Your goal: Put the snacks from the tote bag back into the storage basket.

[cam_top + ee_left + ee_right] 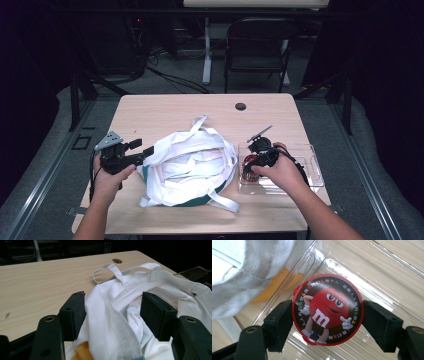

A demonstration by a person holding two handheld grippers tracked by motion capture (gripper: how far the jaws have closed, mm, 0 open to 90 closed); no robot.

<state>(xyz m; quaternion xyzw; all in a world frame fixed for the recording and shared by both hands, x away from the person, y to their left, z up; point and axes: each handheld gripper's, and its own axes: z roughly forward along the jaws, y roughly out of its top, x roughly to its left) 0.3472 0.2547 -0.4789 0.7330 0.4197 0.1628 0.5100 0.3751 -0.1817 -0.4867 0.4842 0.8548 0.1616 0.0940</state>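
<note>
A white cloth bag (190, 167) with long straps lies crumpled at the middle of the wooden table (165, 112). At the bag's left edge my left gripper (142, 147) stands open; white fabric (120, 315) lies loose between its jaws. To the right, a round red candy tin (327, 310) with a cartoon figure on its lid sits in a clear plastic tray (300, 165). My right gripper (327, 315) is shut on the tin, one jaw against each side of the lid. In the high view the right gripper (252, 167) is over the tray's left end.
Something orange (81, 353) shows inside the bag, whose bottom has a green band (200, 200). A cable hole (240, 106) lies at the table's far side. A black folding chair (260, 45) stands beyond the table. The tray reaches the right table edge.
</note>
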